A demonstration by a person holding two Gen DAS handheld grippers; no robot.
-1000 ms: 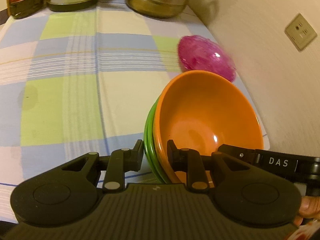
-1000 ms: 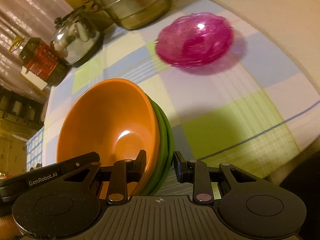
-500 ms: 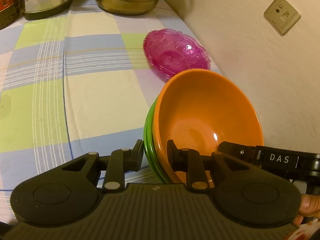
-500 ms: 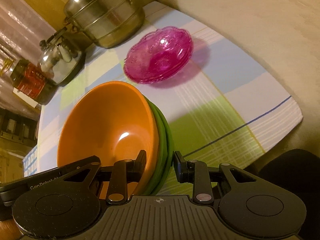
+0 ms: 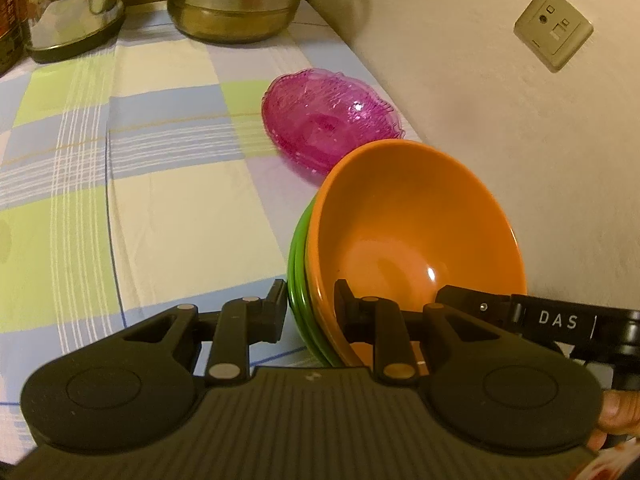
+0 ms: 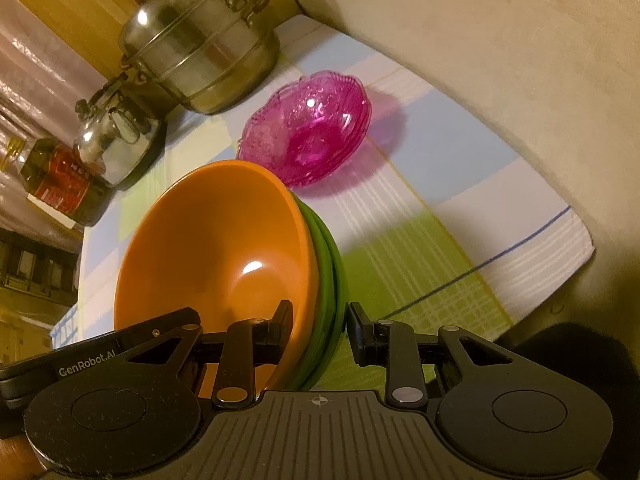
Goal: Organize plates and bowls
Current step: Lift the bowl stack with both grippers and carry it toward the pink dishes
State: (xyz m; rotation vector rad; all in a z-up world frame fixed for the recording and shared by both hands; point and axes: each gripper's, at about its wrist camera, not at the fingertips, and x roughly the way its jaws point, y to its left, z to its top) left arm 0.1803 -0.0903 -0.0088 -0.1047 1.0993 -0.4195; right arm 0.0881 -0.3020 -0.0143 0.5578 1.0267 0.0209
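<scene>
A home kitchen: steamer pot, kettle and bottle on a checked tablecloth.

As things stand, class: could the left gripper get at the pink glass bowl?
Probably not yet. The left gripper is shut on the bowl stack, shared with the right gripper. The pink glass bowl lies unobstructed beyond it.

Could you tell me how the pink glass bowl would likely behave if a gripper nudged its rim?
The pink glass bowl looks like thin, scalloped glass, so probably fragile and slippery to pinch. It flares wide from what seems a small base, so a rim push might tip it rather than slide it on the tablecloth.
</scene>
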